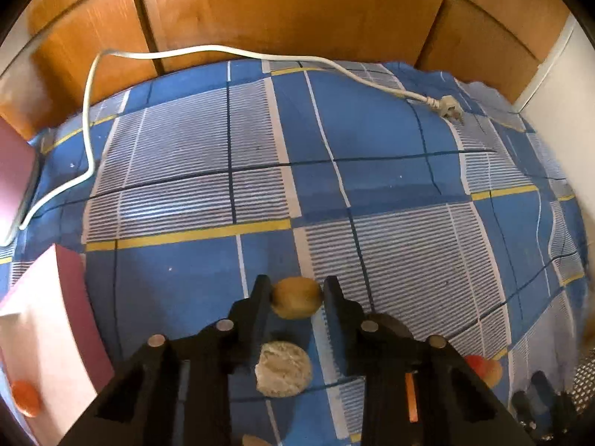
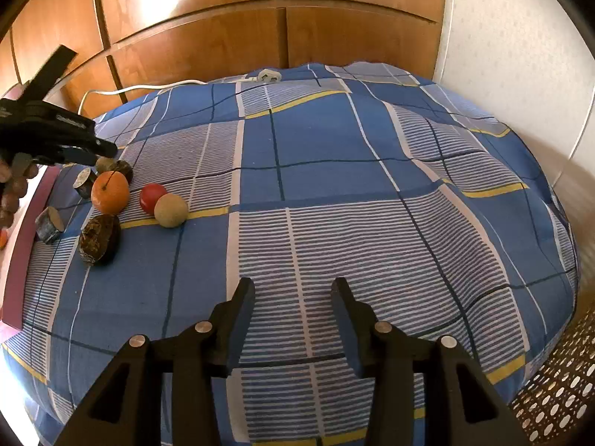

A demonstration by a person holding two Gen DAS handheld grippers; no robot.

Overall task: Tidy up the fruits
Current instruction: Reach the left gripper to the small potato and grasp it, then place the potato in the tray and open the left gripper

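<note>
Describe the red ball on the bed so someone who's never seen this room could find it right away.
Start at the blue checked bedspread and look to its left side, where a cluster of fruit lies. The red ball sits between the orange and a tan ball, touching the tan one. It is the only plain red, glossy piece there.

We count one orange (image 2: 110, 192), one red ball-shaped fruit (image 2: 151, 197), one tan round fruit (image 2: 170, 210), two dark brown husky fruits (image 2: 99, 238) (image 2: 118, 167), and two small cut cylinders (image 2: 49, 224) (image 2: 85, 183). We also see two grippers (image 1: 296, 293) (image 2: 293, 290) and one white cable (image 1: 89, 111).
</note>
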